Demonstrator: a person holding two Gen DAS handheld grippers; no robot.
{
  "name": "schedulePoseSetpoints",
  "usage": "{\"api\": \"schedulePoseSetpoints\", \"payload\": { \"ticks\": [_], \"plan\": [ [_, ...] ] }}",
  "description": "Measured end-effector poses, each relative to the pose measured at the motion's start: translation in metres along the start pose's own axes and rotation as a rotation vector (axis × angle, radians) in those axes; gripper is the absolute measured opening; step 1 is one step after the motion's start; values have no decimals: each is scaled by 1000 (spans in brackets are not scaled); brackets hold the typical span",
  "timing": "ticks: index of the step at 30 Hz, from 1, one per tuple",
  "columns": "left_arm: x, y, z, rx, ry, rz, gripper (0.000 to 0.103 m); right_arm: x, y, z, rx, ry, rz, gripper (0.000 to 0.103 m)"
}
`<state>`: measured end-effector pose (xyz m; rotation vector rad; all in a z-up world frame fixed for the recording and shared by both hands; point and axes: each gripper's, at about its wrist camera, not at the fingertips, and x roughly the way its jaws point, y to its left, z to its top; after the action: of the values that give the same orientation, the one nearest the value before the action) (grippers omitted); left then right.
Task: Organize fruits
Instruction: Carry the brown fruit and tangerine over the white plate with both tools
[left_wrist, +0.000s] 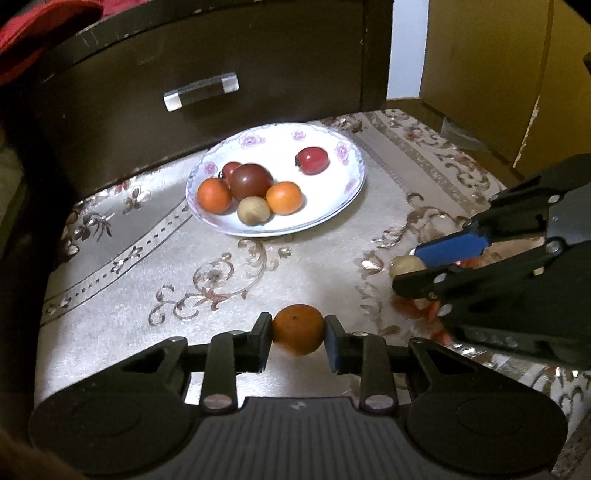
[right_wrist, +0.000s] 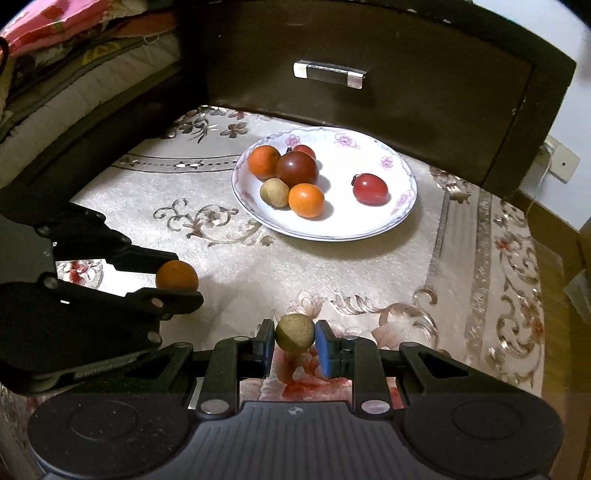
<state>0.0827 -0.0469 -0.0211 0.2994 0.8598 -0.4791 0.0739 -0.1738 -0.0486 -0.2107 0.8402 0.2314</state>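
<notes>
Both grippers loaded and short of the plate. Left gripper has its jaws closed down to fruit width on a small orange, pinched at the sides approx. at its widest part, so it sits centred and shouldn't roll out. Right gripper does the same w/ a tan-green round fruit, blue pads pressing either side; whether either fruit is lifted off the patterned cloth or only just above it, can't tell. Plate sits farther back on the cloth, just in front of the dark drawer front w/ its metal handle. Fruit already on it is bunched toward one side — two oranges, a dark tomato, a tan fruit, a small red one behind; one red tomato lies apart. That leaves bare white plate between cluster and lone tomato, prob. the best drop zone. Cloth between grippers and plate has nothing on it, so approach looks open. Watch: drawer front is close behind the rim, limiting overshoot, and the two grippers are near each other — better to go in one at a time.
</notes>
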Motion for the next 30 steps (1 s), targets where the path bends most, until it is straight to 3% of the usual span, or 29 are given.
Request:
{"api": "schedulePoseSetpoints", "payload": {
  "ticks": [11, 30],
  "plan": [
    [-11, 1, 3, 4, -29, 22, 36, -9, 6, 1, 15, -23, -17, 20],
    [6, 6, 24, 2, -41, 24, 36, 6, -2, 14, 36, -26, -39, 21]
  ]
}}
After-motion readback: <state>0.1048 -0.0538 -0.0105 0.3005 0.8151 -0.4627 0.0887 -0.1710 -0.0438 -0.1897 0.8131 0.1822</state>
